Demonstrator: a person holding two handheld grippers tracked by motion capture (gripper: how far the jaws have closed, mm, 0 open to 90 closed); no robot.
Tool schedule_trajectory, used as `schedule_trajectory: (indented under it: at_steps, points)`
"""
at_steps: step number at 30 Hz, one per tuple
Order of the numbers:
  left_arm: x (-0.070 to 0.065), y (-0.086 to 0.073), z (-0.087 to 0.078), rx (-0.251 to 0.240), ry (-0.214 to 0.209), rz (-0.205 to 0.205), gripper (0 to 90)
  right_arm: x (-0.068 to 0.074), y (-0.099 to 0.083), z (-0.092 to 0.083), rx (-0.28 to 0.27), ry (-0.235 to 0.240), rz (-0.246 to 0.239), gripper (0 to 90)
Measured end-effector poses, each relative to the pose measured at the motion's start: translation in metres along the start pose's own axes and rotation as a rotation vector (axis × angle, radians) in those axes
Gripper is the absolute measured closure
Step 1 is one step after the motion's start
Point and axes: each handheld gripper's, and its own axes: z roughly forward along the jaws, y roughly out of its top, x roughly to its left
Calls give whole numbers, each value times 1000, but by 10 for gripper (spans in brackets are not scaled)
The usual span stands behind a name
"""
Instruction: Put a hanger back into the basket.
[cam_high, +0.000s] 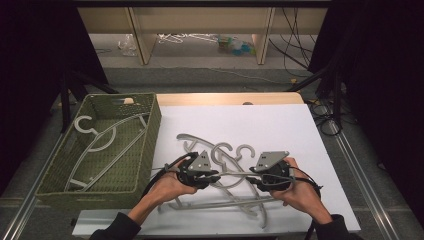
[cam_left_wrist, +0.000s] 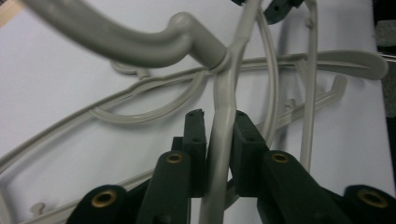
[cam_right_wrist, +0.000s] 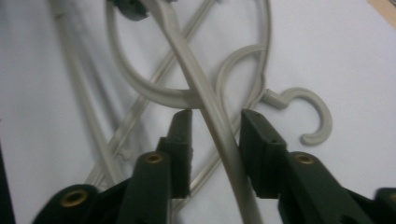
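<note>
So the grey hanger (cam_left_wrist: 219, 140) I'm after sits on top of the tangled pile (cam_high: 225, 172) on the white sheet (cam_high: 280, 125), and my left gripper (cam_left_wrist: 219, 119) is clamped tight on its arm, while the right gripper (cam_right_wrist: 215, 122) has its jaws spread around the same bar, not pressing it. Looks like I'm mid hand-off or pulling one free. Next I'd guess lift it slowly, unhook it from the others, then swing it left into the green basket (cam_high: 150, 130) with the hanger already in there (cam_high: 107, 137).
</note>
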Motion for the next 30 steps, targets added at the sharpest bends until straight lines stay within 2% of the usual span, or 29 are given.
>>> schedule_trajectory:
  at_steps: [2, 5, 7, 8, 10, 12, 13, 14, 16, 17, 18, 20, 22, 26, 30]
  points:
    - [-1, 1, -1, 0, -1, -25, 813, -1, 0, -1, -9, -28, 23, 555]
    - [2, 0, -6, 13, 24, -65, 816, -3, 2, -5, -70, -44, 77, 478]
    - [6, -2, -9, 16, 36, -130, 815, -5, 3, -10, -78, -43, 101, 440]
    - [8, -3, -11, 6, 38, -157, 816, -5, 4, -11, -92, -44, 119, 423]
    - [12, -4, -17, 4, 51, -178, 816, -5, 3, -13, -111, -59, 138, 405]
    - [16, -5, -23, -19, 64, -221, 816, -5, 3, -14, -120, -70, 147, 395]
    - [19, -5, -27, -13, 66, -221, 815, -4, 3, -14, -131, -72, 160, 389]
    - [20, -5, -31, -29, 78, -253, 815, -4, 3, -14, -142, -63, 160, 383]
    - [23, -5, -39, -52, 101, -306, 815, -1, 4, -16, -164, -76, 168, 372]
    - [23, -5, -44, -58, 115, -311, 815, -1, 4, -16, -175, -84, 158, 357]
    - [24, -4, -49, -54, 129, -310, 815, 1, 4, -17, -183, -84, 173, 355]
    - [27, -4, -56, -87, 130, -346, 815, 4, 4, -17, -198, -66, 176, 355]
    - [30, -4, -61, -122, 141, -384, 815, 7, 2, -16, -195, -41, 200, 349]
    - [34, -2, -70, -158, 147, -391, 814, 10, -4, -9, -173, -12, 220, 317]
    - [35, 1, -76, -193, 144, -405, 814, 10, -9, -6, -180, 4, 260, 281]
